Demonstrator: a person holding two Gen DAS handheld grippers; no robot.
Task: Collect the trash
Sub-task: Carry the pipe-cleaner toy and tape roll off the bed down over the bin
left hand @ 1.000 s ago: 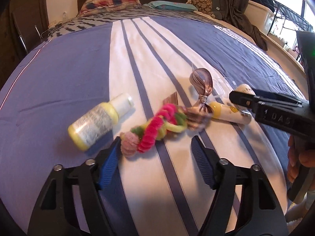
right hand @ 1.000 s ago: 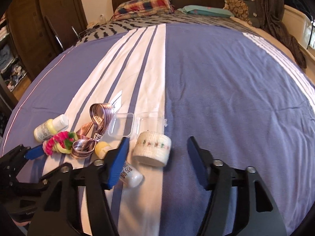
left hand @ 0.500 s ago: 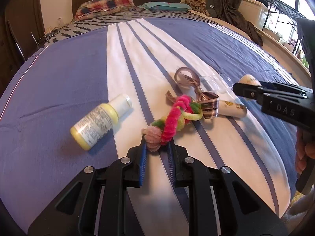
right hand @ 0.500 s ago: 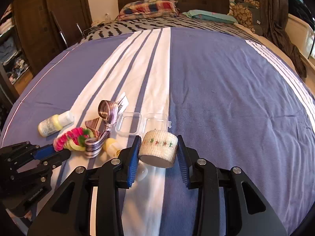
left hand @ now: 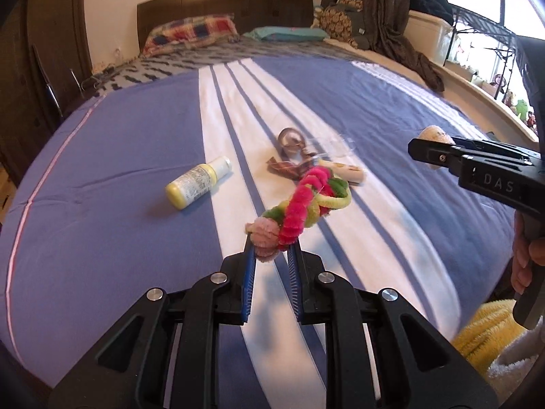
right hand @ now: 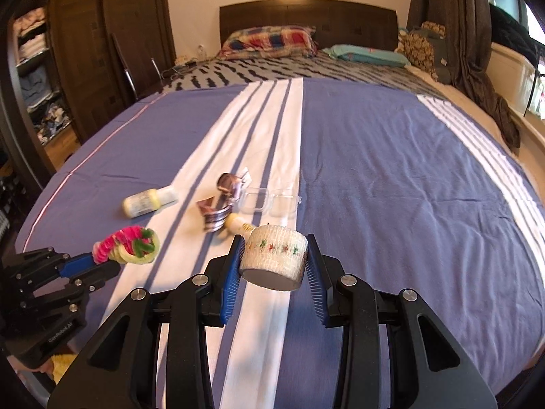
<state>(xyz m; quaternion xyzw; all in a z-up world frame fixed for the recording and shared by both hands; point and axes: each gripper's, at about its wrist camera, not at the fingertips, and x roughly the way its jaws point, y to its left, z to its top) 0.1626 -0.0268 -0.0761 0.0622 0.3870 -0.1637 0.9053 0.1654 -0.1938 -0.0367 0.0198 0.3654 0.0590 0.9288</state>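
Note:
My left gripper (left hand: 271, 250) is shut on one end of a twisted bundle of pink, green and yellow pipe cleaners (left hand: 303, 206), which hangs above the bed. From the right wrist view the same bundle (right hand: 127, 243) sticks out of the left gripper (right hand: 102, 264) at the lower left. My right gripper (right hand: 275, 255) is shut on a white bandage roll (right hand: 274, 260) with a row of small coloured marks, lifted off the cover. On the bed lie a yellow bottle (left hand: 197, 185), a brown striped ribbon (left hand: 289, 156), a small cream bottle (left hand: 347, 172) and a clear plastic box (right hand: 269, 201).
The bed has a blue cover with white stripes (right hand: 408, 187), pillows (right hand: 269, 41) and a dark headboard at the far end. A dark wardrobe (right hand: 85, 51) stands left, a dark curtain (right hand: 477, 51) and window right. Something fluffy and yellow (left hand: 483, 334) lies at the lower right.
Both grippers closed, the left on the pipe cleaner bundle, the right on the bandage roll. Both then rose and pulled back from the bed with their items.

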